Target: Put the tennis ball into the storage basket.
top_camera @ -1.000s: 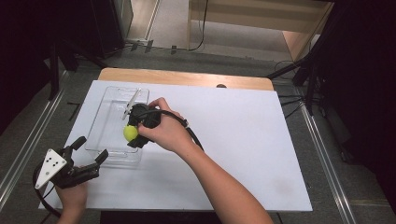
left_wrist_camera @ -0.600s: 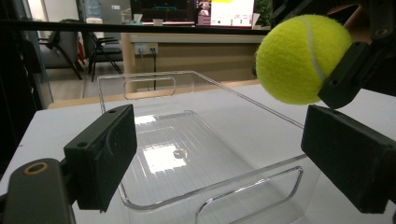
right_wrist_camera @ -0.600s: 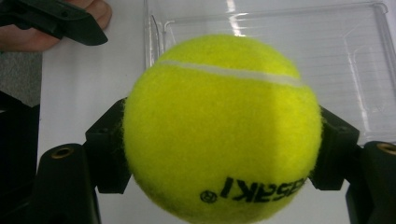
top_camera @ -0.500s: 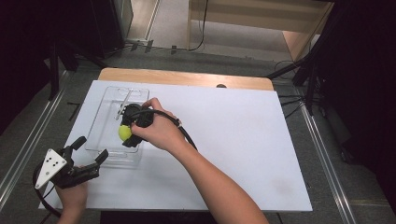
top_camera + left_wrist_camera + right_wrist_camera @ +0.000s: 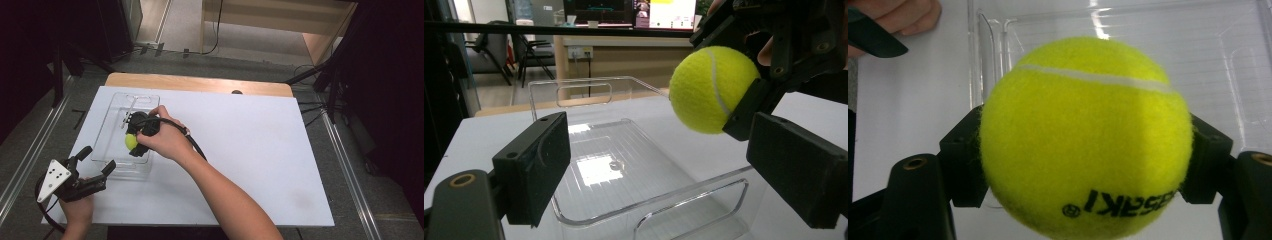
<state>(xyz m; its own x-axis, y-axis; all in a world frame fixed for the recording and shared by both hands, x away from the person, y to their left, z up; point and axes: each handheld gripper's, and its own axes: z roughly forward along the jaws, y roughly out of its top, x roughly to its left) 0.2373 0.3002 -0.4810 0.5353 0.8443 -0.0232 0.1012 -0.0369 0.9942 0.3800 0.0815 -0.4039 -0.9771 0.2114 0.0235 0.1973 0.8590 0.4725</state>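
Tennis ball (image 5: 130, 141) sits clamped between the 2 jaws of the right claw (image 5: 133, 142), their pads pressing on its opposite sides; in the right gripper view the ball (image 5: 1087, 137) bulges out past both jaws, with printed lettering on its lower face. Directly beneath and beyond this claw lies the clear plastic tray (image 5: 116, 119), so the ball hangs above the tray's near half and, judging by the left gripper view, touches neither the tray floor (image 5: 619, 165) nor its rim. The tray holds nothing; its ribbed bottom is bare.

The left claw (image 5: 95, 162) rests low at the near left corner of the white worktop (image 5: 260, 150), just short of the tray's near wall, its 2 jaws standing wide apart with nothing between them. From its own camera the ball (image 5: 714, 90) and the right claw (image 5: 744, 100) appear up and to the right, ahead of its jaws.

As a judgement: the pick is done and the carry is nearly over, since the ball is already over the tray. What remains is to lower it the last bit, part the jaws so it settles on the tray floor, and lift the right claw clear. The ball may roll once freed, though the tray walls should contain it.
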